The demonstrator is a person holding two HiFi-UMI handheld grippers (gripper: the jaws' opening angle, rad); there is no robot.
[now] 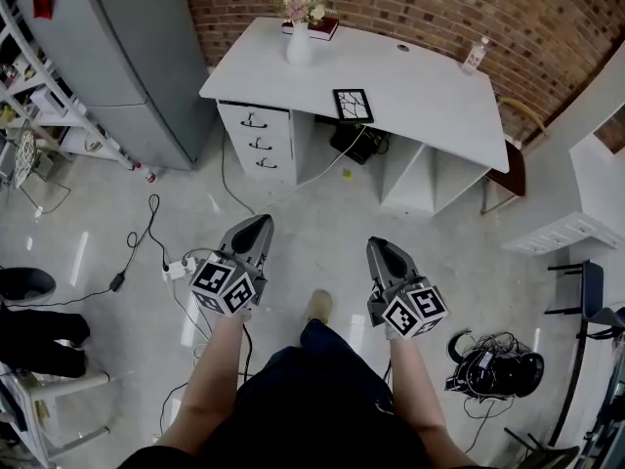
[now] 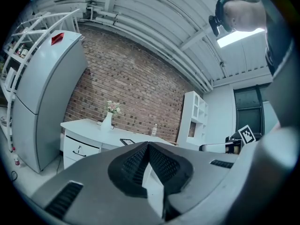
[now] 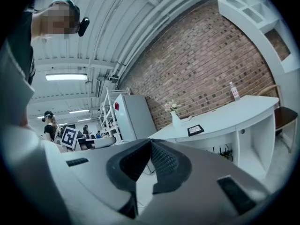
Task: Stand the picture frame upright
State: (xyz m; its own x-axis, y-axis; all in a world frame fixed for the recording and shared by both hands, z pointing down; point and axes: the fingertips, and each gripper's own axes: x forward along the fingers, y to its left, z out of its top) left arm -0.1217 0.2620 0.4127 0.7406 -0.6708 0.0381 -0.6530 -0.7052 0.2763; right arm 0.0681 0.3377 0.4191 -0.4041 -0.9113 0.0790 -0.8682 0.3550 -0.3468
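White table (image 1: 430, 96) up ahead in the head view, picture frame (image 1: 353, 105) lying flat near its front edge. Left gripper (image 1: 260, 221) and right gripper (image 1: 377, 244) hover over the floor, well short of it. Left gripper view: jaws pressed together, nothing between. Right gripper view: same, closed and empty, frame flat on the table beyond.

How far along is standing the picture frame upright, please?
Nothing is done yet: the picture frame lies flat on the white desk. Nothing is in hand; the left tool and right tool are shut, empty and short of the desk. Left: approach, grasp and stand it up.
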